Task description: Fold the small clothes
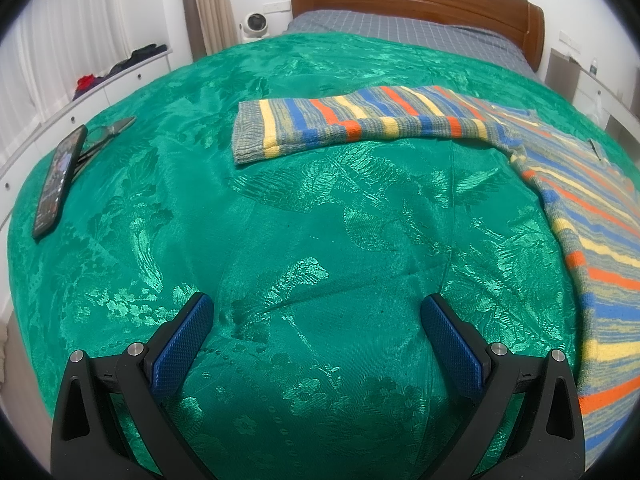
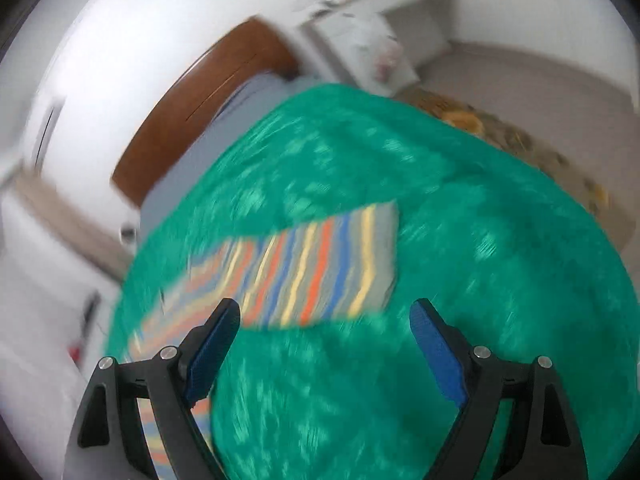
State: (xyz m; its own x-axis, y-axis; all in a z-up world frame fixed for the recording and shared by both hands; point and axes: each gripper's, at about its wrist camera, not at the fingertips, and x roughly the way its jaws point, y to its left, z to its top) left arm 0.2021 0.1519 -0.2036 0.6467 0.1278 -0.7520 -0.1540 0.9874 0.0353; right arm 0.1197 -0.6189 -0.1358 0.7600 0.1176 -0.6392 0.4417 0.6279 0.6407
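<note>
On the bed's green cover (image 1: 280, 240) lay the striped sweater (image 1: 580, 220), one sleeve (image 1: 360, 120) stretched flat sideways, apparently ready for folding. Both the left hand-held gripper (image 1: 316, 316) and right hand-held gripper (image 2: 324, 320) hung wide open, holding nothing.

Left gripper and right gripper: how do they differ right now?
The left gripper hangs over bare green bedspread, the striped sweater lying beyond and beside it; the right gripper has the sweater just past its fingers. The left view is sharp, the right blurred. Both are open and empty.
</note>
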